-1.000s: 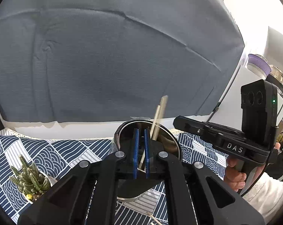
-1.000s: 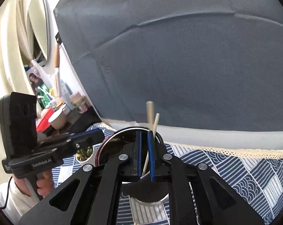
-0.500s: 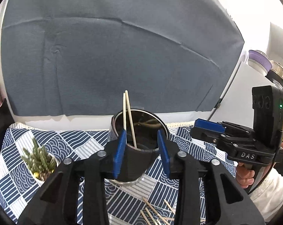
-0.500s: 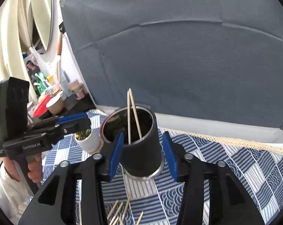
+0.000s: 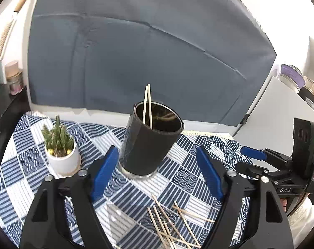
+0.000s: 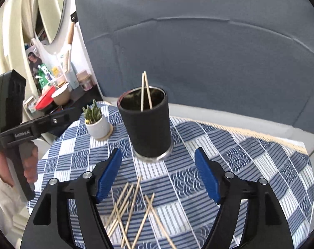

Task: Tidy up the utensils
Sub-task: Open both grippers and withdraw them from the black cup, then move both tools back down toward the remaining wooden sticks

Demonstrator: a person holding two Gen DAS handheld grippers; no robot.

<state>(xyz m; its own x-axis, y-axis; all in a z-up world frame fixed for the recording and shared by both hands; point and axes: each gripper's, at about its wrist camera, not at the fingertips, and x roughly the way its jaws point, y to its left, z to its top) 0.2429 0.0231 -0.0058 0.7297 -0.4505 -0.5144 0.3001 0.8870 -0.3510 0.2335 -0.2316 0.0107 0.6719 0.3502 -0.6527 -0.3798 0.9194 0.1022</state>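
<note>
- Found the black holder (image 5: 148, 143) upright on the table (image 6: 240, 166), on a blue patterned cloth.
- Saw two sticks (image 5: 147, 103) standing inside the holder, leaning on its inner wall with their tops crossing above the rim; judged them already sorted.
- Kept the left gripper (image 5: 157, 152) just in front of the holder, pointing down at it.
- Had just been opening its fingers (image 5: 105, 172). Found them spread wide, with nothing gripped. Saw the holder in the gap beyond the tips and no pad pressing on it.
- Kept the right gripper (image 6: 158, 153) also in front of the holder and a little further back from it.
- Had just been opening the right fingers (image 6: 109, 174) as well. Found them wide apart and empty, with only cloth and the holder's foot visible between them.
- Judged both wide openings to be a release posture, clear of the rim so that nothing standing inside got knocked.
- Counted a scatter of loose sticks (image 6: 132, 207) lying flat and crossed on the cloth in front of the holder, below both pairs of fingers and apart from its foot.
- Took those as the remaining work, with only a small part of the task done.
- Noted a small potted plant (image 5: 61, 157) to the left of the holder, near it but not touching, close enough to be brushed on a careless pass.
- Expected thin, crossed sticks to be fiddly to pick singly, needing a narrow pinch low against the cloth.
</note>
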